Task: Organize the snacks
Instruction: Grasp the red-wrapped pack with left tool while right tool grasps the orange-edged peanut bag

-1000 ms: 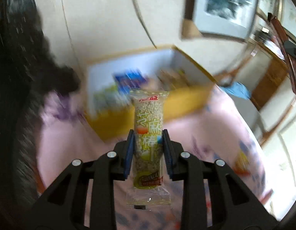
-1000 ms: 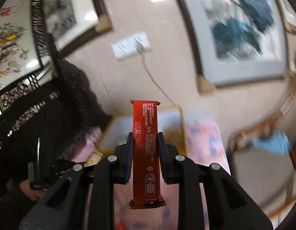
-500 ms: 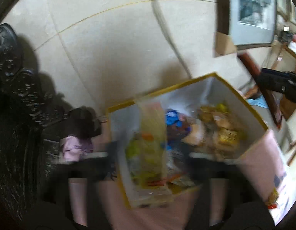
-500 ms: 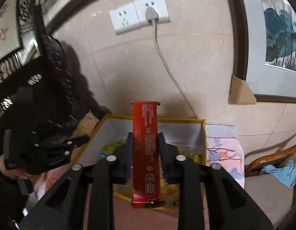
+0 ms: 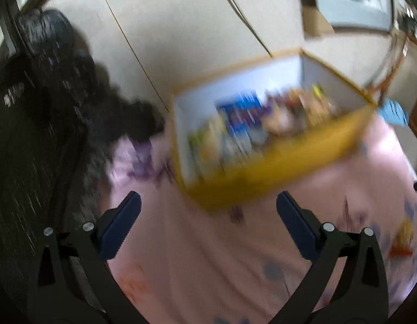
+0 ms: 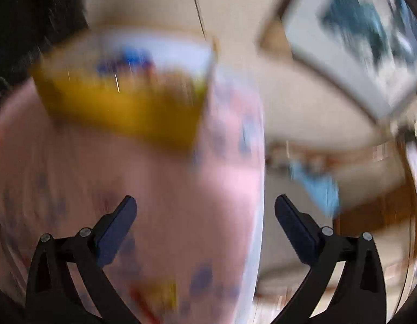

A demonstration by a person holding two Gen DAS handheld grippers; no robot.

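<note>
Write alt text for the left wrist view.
The left gripper is open and empty, its blue-padded fingers spread wide over a pink floral cloth. Ahead, blurred by motion, a yellow box holds mixed snack packets and stands near a beige wall.

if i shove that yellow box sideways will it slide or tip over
Probably slide: the yellow box looks low and wide, and sits flat on the pink cloth. The packets filling it add weight, so it may drag and wrinkle the cloth. Blur limits certainty.
</note>
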